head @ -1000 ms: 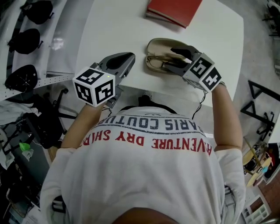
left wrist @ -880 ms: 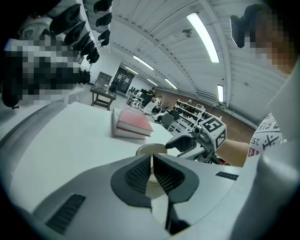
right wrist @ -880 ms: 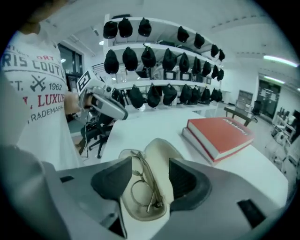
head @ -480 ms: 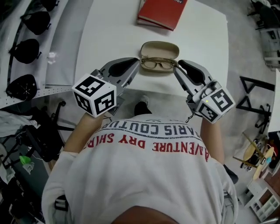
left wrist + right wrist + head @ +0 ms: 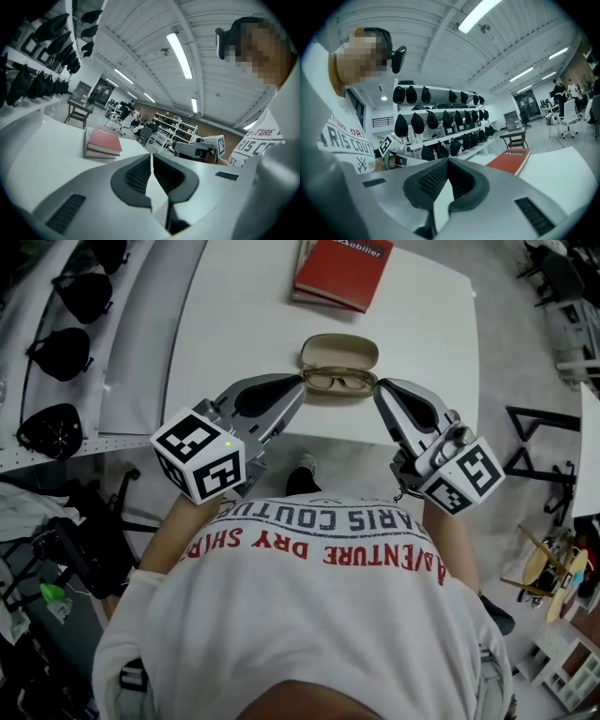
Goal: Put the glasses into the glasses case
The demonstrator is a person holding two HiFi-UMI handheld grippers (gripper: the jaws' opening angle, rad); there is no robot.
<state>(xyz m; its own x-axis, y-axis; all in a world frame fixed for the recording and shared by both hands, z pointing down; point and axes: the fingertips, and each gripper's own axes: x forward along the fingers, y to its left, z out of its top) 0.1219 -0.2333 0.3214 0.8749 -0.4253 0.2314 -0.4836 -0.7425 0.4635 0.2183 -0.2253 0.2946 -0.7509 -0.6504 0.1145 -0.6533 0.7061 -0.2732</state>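
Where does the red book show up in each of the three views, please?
Head view: book at the top edge, slightly right of centre.
Left gripper view: book left of centre, at mid-height.
Right gripper view: book right of centre, a little below mid-height.
Shared landmark: the white table that it lies on, visible in all three.

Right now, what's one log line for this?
glasses: in open case | left gripper: shut, empty | right gripper: shut, empty
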